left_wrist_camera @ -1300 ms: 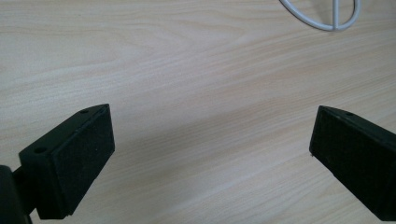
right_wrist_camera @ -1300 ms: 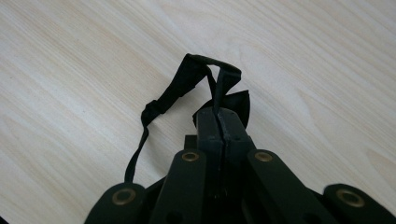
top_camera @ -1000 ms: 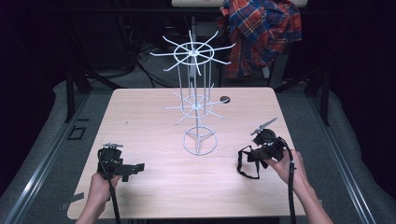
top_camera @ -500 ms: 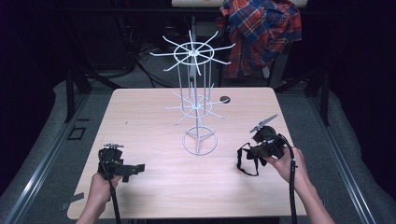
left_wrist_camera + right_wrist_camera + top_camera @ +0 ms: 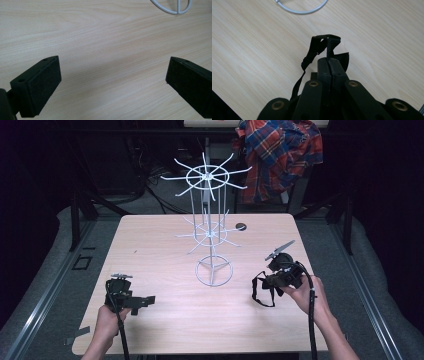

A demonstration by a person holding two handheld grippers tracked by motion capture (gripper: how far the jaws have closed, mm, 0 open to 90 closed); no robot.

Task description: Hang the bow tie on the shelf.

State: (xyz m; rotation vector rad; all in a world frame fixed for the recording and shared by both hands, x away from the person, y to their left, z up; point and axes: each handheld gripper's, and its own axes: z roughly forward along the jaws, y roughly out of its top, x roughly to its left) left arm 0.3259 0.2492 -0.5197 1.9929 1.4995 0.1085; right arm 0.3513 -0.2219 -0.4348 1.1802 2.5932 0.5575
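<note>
Two grippers are held over a light wooden table [image 5: 165, 245]; the left gripper [image 5: 148, 299] is seen at the near left in the high view, gripped from below by the left hand [image 5: 107, 317], forearm entering from the bottom edge; its jaws are pointed toward the table's middle, low over the bare wood. The right gripper [image 5: 265, 281] is held at the near right by the right hand [image 5: 305, 295], tilted so that its jaws are aimed leftward; a grey plate [image 5: 279, 251] is raised behind it.

A white wire rack [image 5: 210, 227] stands at the table centre between the two, well apart from each; its ring base is cut off at the top edge in both gripper views; a small dark round object [image 5: 241, 226] behind it is too small to identify.

Left jaws: spread wide, nothing between them. Right jaws: pressed together on a black strap [image 5: 317, 50], whose loop hangs just above the wood.
</note>
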